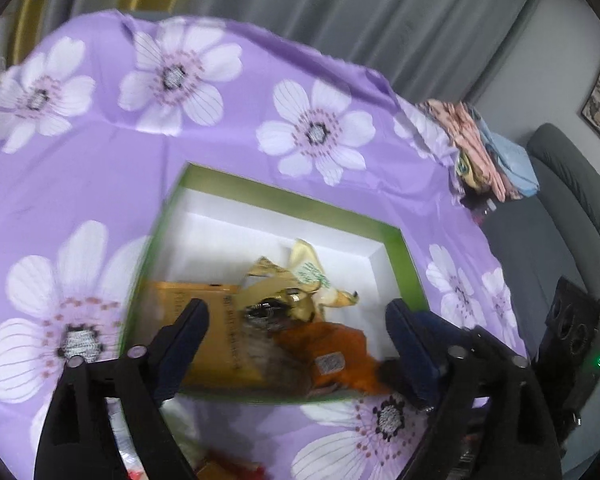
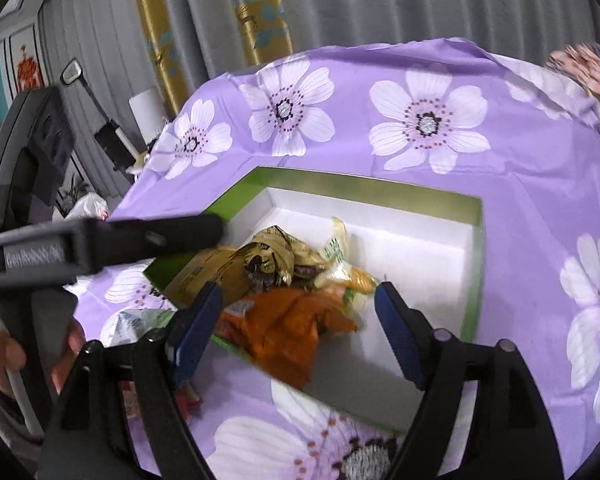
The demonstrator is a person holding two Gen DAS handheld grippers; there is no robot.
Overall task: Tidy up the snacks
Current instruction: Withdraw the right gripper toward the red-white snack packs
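Item: my table, draped in a purple flowered cloth [image 1: 228,184]; grey curtains [image 1: 340,8] behind, grey sofa [image 1: 560,216] to one side. On it, a green-rimmed white box [image 2: 474,264] holding the snack packets [image 2: 284,316]. My left gripper [image 1: 296,324] and right gripper [image 2: 298,304] hang over them, jaws spread, gripping nothing.

A QR-style code sits on the orange packet [image 1: 330,363]; other print is too blurred to read.

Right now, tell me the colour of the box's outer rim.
Green rim on the box, white inside; clearest in the right wrist view.
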